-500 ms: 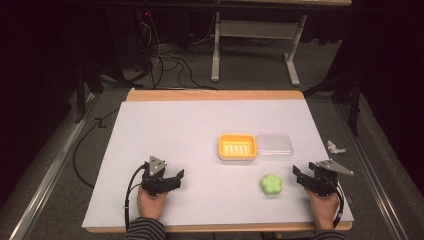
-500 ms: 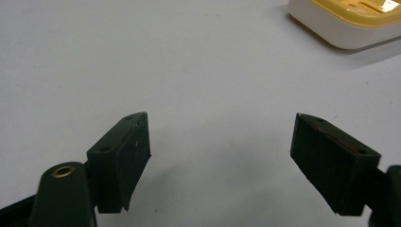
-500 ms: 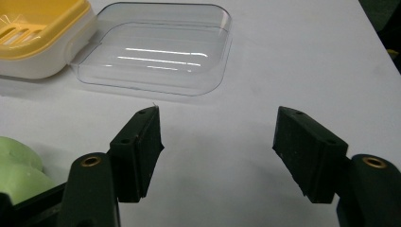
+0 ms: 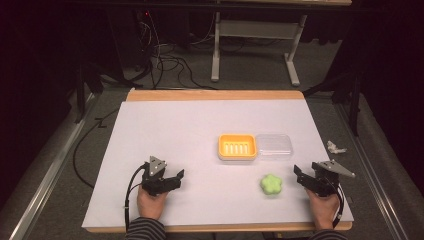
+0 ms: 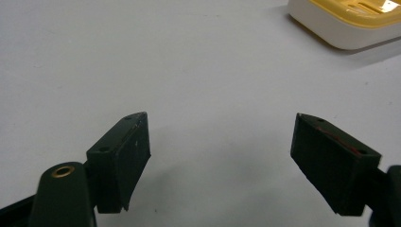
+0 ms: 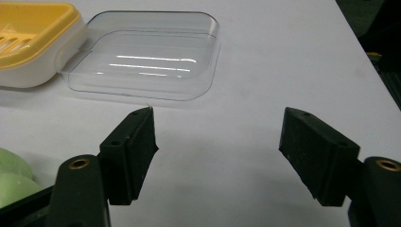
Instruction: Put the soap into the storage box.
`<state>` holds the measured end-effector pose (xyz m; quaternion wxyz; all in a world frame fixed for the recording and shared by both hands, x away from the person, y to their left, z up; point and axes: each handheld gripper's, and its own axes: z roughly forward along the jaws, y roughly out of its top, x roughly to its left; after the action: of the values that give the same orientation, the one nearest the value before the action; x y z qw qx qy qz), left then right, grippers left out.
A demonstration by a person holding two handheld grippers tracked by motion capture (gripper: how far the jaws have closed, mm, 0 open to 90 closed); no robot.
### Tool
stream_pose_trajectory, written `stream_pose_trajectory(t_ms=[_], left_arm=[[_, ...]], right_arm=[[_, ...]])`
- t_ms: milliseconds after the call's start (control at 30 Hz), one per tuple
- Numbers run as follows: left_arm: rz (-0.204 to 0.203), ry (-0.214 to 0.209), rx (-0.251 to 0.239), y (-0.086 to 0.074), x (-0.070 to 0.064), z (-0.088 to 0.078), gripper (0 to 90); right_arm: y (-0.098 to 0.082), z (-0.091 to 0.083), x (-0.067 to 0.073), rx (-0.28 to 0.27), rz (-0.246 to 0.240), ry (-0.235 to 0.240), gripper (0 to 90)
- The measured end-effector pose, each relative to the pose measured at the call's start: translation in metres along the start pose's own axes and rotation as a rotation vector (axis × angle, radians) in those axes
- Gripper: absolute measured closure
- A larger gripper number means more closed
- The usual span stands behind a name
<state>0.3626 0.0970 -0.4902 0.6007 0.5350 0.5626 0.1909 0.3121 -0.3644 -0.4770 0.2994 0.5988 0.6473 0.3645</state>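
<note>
both the left gripper point(image 4: 175, 179) and right gripper point(image 4: 300, 175) rest spread and empty exactly as half a second ago, the green soap point(image 4: 271, 184) untouched just left of the right one.

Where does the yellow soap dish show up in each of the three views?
High view: the yellow plastic soap dish sits right of the table's centre.
Left gripper view: its corner shows at top right.
Right gripper view: it lies at top left.
Shared landmark: the clear plastic lid touching its side, also in the right gripper view.
</note>
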Motion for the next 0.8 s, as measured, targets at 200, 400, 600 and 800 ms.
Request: stream_pose_trajectory(t_ms=[200, 400, 600, 800], left_arm=[[-0.009, -0.005, -0.002, 0.0003, -0.0001, -0.0001, 21.1], [-0.009, -0.004, 0.004, 0.0007, 0.0008, 0.0002, 21.2], [-0.017, -0.001, 0.006, 0.0010, 0.0008, 0.0007, 21.4], [-0.015, 0.007, 0.004, 0.0011, 0.0011, 0.0008, 21.2]], right_arm=[[-0.0001, -0.0003, 0.0024, 0.000, -0.013, -0.007, 26.7], [0.0024, 0.0050, 0.0043, 0.061, -0.041, 0.013, 30.9], [0.0032, 0.0043, 0.0020, 0.051, -0.036, 0.022, 31.5], [0.0061, 0.0013, -0.0002, 0.035, -0.017, 0.055, 34.8]])
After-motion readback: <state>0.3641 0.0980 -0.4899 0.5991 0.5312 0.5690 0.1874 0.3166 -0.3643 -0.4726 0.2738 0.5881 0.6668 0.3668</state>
